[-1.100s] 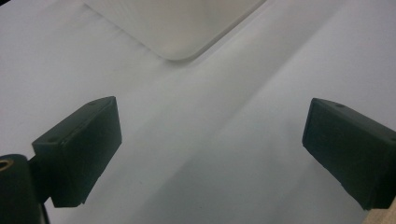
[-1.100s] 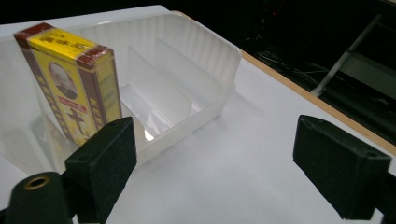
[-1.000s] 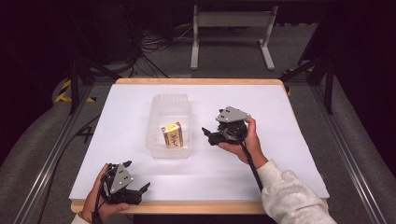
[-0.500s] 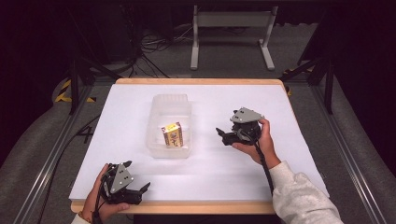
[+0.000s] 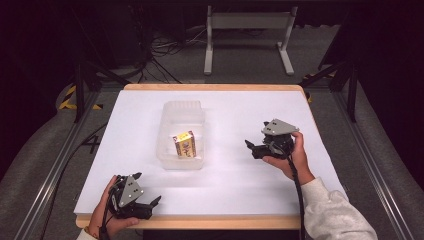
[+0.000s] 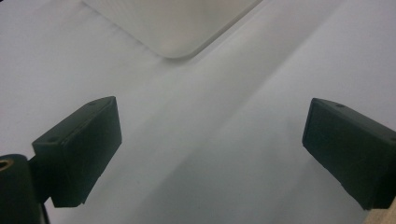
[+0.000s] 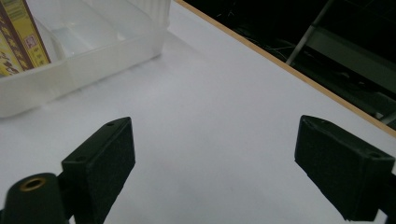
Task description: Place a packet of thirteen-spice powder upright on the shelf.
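A clear plastic bin [image 5: 182, 111] stands on the white table, left of centre, with a yellow printed box [image 5: 184, 145] upright in its near end. My right gripper [image 5: 251, 149] hovers to the right of the bin, a hand's width away, pointing left at it. Its jaws have just been opening and stand open with nothing between them [image 7: 215, 140]; the bin [image 7: 93, 56] and the box [image 7: 18, 37] lie ahead to the left. My left gripper [image 5: 152, 206] rests at the table's front left edge, open and empty [image 6: 212, 126], with a corner of the bin [image 6: 173, 23] beyond it.
The white table top [image 5: 240, 110] has a wooden rim. Behind the table, a metal stand [image 5: 247, 35] and cables lie on the dark floor. Rails run along both sides of the table.
My right gripper has drawn back to the right, away from the bin, and sunk a little. The box stays in the bin. My left gripper has not moved.
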The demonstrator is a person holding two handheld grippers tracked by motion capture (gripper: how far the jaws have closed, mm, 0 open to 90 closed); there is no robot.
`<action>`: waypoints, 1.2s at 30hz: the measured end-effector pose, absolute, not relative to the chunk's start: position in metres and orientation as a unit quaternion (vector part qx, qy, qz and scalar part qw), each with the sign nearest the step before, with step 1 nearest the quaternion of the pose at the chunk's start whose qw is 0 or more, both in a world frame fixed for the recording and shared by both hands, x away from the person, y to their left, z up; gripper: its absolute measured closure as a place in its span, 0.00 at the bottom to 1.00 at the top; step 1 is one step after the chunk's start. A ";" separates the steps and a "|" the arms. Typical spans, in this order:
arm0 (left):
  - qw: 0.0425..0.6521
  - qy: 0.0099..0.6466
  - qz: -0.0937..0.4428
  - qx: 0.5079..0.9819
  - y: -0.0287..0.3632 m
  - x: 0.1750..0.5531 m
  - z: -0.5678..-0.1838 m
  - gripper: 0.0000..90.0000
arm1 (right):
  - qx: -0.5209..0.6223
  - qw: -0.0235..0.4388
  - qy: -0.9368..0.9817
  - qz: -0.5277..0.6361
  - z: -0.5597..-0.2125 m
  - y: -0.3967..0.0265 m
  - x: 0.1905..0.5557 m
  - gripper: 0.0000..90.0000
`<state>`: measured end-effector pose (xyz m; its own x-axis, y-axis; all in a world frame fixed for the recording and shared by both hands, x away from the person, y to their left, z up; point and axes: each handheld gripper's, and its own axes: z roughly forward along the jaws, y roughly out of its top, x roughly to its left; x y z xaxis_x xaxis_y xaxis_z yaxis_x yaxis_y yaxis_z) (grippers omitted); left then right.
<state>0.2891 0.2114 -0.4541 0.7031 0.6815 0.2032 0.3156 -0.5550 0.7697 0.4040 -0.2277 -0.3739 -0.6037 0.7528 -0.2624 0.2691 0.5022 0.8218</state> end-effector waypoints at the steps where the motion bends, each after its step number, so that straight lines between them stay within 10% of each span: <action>1: 0.369 0.295 0.249 0.846 0.211 0.289 -0.454 0.06 | 0.316 0.315 0.809 0.384 -0.375 -0.230 0.403 0.14; 36: 0.368 0.301 0.254 0.842 0.213 0.289 -0.454 0.06 | 0.334 0.360 0.790 0.368 -0.401 -0.306 0.360 0.13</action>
<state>0.2885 0.2125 -0.4539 0.6900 0.6937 0.2067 0.3192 -0.5479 0.7733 0.3603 -0.3063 -0.4014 -0.5182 0.7918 -0.3232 0.2622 0.5068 0.8212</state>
